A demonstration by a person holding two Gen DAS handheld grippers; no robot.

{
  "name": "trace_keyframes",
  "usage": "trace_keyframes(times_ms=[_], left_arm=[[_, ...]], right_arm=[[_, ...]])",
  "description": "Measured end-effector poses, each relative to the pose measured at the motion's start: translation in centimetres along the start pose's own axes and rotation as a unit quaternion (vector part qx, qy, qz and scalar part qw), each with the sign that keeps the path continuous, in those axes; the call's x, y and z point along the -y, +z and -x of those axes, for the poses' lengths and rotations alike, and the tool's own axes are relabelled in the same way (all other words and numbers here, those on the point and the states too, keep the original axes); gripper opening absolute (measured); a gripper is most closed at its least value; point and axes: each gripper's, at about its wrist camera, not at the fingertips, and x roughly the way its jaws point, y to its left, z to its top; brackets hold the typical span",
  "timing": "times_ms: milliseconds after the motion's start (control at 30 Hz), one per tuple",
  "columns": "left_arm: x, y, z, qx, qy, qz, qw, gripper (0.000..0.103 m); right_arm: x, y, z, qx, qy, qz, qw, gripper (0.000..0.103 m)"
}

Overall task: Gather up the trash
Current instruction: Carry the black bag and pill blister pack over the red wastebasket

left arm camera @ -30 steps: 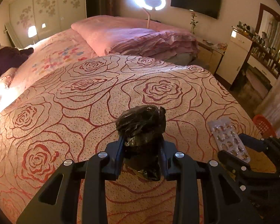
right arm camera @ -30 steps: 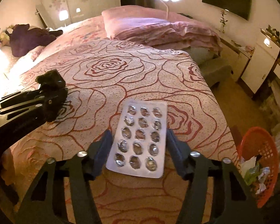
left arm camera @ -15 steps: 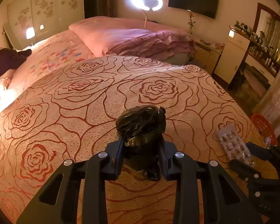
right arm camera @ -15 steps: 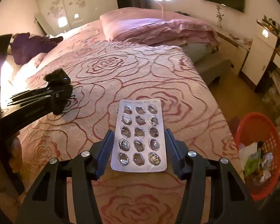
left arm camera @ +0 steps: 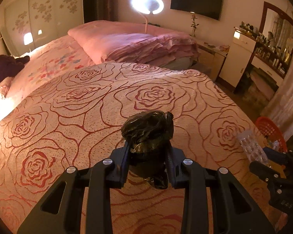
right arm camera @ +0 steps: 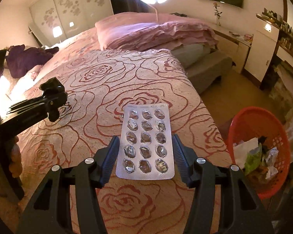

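Shift since earlier: both grippers have drifted toward the foot corner of the bed; the basket, a second ago cut by the right edge of the right wrist view, now shows nearly whole, and the blister pack has slid further right in the left wrist view.
Bed: rose-patterned bedspread [right arm camera: 91,117] fills the ground under both tools; nothing else to pick shows on it near them.
Basket: red-orange mesh trash basket [right arm camera: 283,140] stands on the floor off the bed's right corner, already holding crumpled paper and wrappers; in the left wrist view only its rim [left arm camera: 268,127] peeps past the bed edge.
Right gripper: right gripper [right arm camera: 145,152] is pinching an emptied foil blister pack [right arm camera: 145,140] by its two long edges, so the pack's long axis runs straight ahead along the fingers, its far end over the bedspread.
Left gripper: left gripper [left arm camera: 147,156] is pressed onto a crumpled black plastic bag [left arm camera: 148,129], the wad bulging above the fingertips.
Deciding relation: the basket lies to the right of and lower than both tools; the right one is plainly nearer, the left further off.
Next, as I judge: swing the pack rightward over the rim, then release; the bag after.
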Motion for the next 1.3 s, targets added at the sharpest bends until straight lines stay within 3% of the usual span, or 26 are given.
trace_keyframes(times_ms=[667,1300], left_arm=[[5.4,-0.4,2.5,-0.003,-0.049,-0.034,0.9982,0.030],[14.2,0.6,1.7,-0.022,-0.118,-0.100,0.9877,0.030]], right_arm=[[3.6,-0.2,4.0,0.039,0.008,-0.037,0.999,0.053],[13.2,-1.0,7.9,0.076,-0.062,-0.120,0.988,0.053]])
